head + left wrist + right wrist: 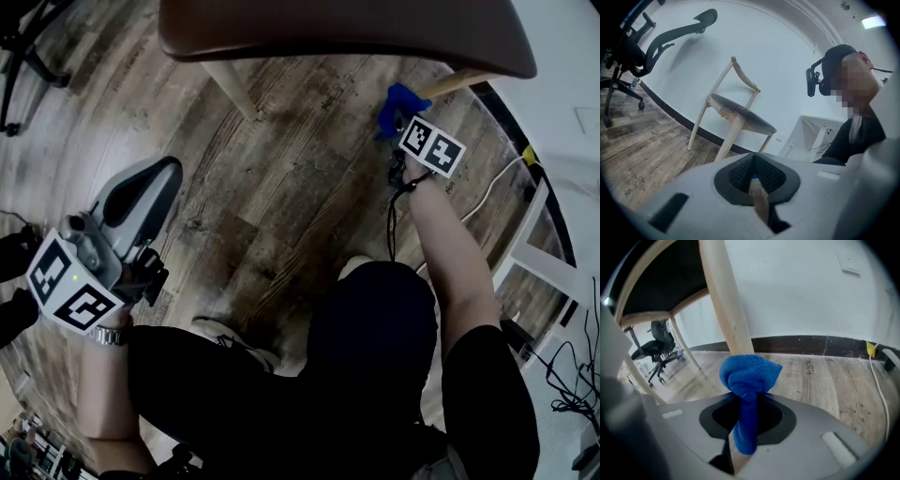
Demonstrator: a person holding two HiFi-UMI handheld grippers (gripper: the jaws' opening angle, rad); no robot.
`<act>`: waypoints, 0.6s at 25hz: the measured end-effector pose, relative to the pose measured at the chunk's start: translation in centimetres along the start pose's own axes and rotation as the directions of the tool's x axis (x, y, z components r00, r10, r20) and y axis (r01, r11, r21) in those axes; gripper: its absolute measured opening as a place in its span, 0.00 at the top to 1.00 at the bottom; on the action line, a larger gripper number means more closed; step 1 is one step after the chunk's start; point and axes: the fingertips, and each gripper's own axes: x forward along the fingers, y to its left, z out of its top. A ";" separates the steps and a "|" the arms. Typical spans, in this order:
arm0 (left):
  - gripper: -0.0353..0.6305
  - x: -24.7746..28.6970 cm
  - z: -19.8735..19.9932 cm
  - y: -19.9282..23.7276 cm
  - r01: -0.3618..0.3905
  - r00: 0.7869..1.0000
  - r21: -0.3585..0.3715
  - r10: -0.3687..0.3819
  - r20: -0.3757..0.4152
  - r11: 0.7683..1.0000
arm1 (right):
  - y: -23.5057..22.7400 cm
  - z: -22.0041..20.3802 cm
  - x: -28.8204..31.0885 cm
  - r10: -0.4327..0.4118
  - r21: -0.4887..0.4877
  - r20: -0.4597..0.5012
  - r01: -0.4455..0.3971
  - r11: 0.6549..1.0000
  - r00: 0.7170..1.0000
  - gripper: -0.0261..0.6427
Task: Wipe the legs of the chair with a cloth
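Closest to me are the person's dark-trousered knees [375, 328], bent low over the wooden floor [281, 187] beside the chair [347, 28]. The right hand-held gripper [747, 404] is clamped on a blue cloth [749, 376], whose bunched end sticks out past the jaws and sits against a pale wooden leg [726, 301]. From above, that contact looks to be high on the leg, just under the dark seat.

The left hand-held gripper [757, 176] hangs back near the person's knee, well apart from the chair. Its jaws are drawn together with nothing between them, and it points across the room at another wooden chair [736, 112] by the wall.

I would judge the wiping to be under way on this one leg. Nothing on the wood shows how much of it has been covered. A second leg [230, 89] stands apart from the cloth. It and the legs out of sight presumably remain to be done, along with the lower run of this one down to the floor.
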 end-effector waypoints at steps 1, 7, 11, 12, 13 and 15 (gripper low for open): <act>0.94 -0.1 0.2 -0.1 0.003 1.000 0.003 -0.003 0.006 1.000 | 0.5 0.9 -0.8 0.014 0.048 0.020 -0.015 0.999 1.000 0.83; 0.94 -0.1 0.9 -0.9 0.030 0.999 0.016 -0.030 0.031 0.999 | 3.7 6.4 -6.0 0.108 0.282 0.121 -0.139 0.949 0.987 0.83; 0.94 -0.1 1.2 -1.3 0.046 0.998 0.023 -0.047 0.041 0.999 | 6.5 11.3 -10.1 0.161 0.222 0.226 -0.212 0.952 0.961 0.83; 0.94 -0.1 1.3 -1.4 0.049 0.998 0.024 -0.050 0.045 0.999 | 7.1 12.4 -11.1 0.171 0.199 0.254 -0.225 0.954 0.952 0.83; 0.94 -0.2 1.4 -1.4 0.051 0.997 0.024 -0.052 0.049 0.998 | 7.7 13.5 -12.1 0.179 0.173 0.282 -0.233 0.957 0.943 0.83; 0.94 -0.3 1.5 -1.5 0.053 0.997 0.024 -0.054 0.058 0.998 | 8.6 15.5 -14.0 0.183 0.107 0.336 -0.231 0.967 0.924 0.83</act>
